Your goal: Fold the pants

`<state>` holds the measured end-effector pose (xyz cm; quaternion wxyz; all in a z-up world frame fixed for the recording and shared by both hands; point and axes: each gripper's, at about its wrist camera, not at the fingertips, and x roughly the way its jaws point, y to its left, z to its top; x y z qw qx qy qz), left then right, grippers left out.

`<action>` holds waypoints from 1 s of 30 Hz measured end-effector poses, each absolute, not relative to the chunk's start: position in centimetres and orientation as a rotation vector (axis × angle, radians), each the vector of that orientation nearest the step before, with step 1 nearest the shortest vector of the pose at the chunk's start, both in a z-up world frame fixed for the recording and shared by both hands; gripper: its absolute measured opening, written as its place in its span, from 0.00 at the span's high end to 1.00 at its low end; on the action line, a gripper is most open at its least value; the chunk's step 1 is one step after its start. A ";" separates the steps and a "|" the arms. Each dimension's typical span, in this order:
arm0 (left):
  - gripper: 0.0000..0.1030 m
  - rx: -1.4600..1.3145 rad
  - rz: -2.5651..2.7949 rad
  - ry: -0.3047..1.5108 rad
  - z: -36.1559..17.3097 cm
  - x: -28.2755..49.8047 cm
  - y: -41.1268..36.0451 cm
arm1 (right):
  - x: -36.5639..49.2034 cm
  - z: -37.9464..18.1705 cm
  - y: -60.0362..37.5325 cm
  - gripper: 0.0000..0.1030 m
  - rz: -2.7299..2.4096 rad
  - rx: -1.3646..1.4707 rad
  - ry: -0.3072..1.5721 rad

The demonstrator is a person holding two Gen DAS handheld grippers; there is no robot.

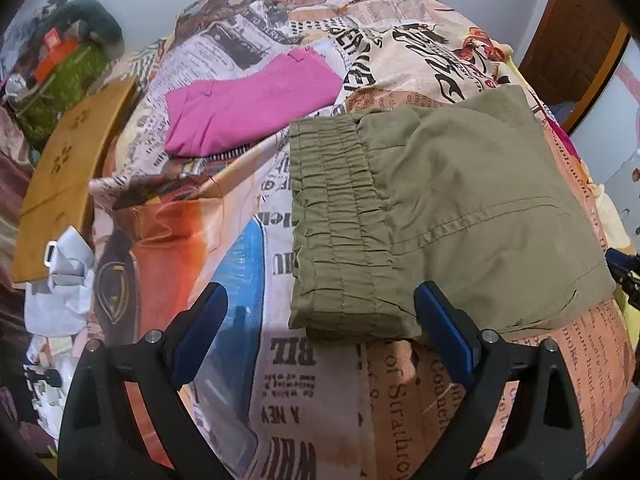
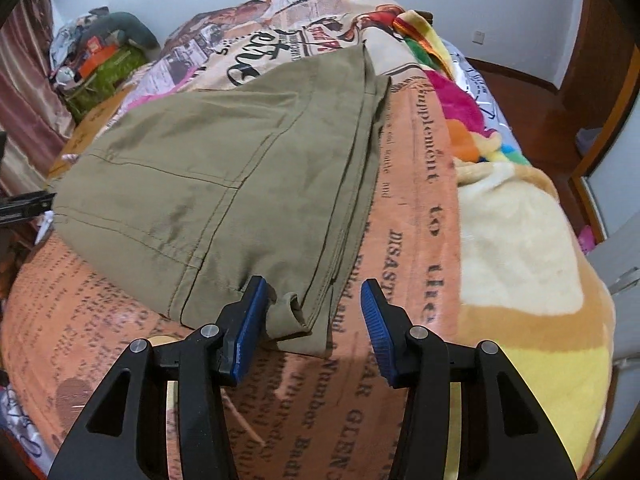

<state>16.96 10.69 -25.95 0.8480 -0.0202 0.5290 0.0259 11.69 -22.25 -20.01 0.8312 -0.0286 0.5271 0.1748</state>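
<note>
Olive green pants [image 1: 440, 200] lie folded on a newspaper-print bedspread [image 1: 304, 380], with the elastic waistband [image 1: 336, 224] toward the left. My left gripper [image 1: 320, 312] is open and empty, its jaws wide apart at the near corner of the waistband. In the right wrist view the same pants [image 2: 208, 176] lie with their folded leg ends [image 2: 292, 316] near me. My right gripper [image 2: 316, 304] is open, its jaws either side of that near cloth corner, not closed on it.
Folded pink pants [image 1: 248, 108] lie further back on the bed. A yellow-brown board [image 1: 64, 168] and a cluttered pile [image 1: 68, 68] are at the left. A colourful fleece blanket [image 2: 500, 208] lies to the right, with a wooden floor [image 2: 532, 104] beyond.
</note>
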 end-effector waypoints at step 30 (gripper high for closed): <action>0.04 0.081 -0.117 1.096 -25.6 19.5 2.7 | 12.0 -18.0 -11.7 0.30 0.563 -0.084 1.108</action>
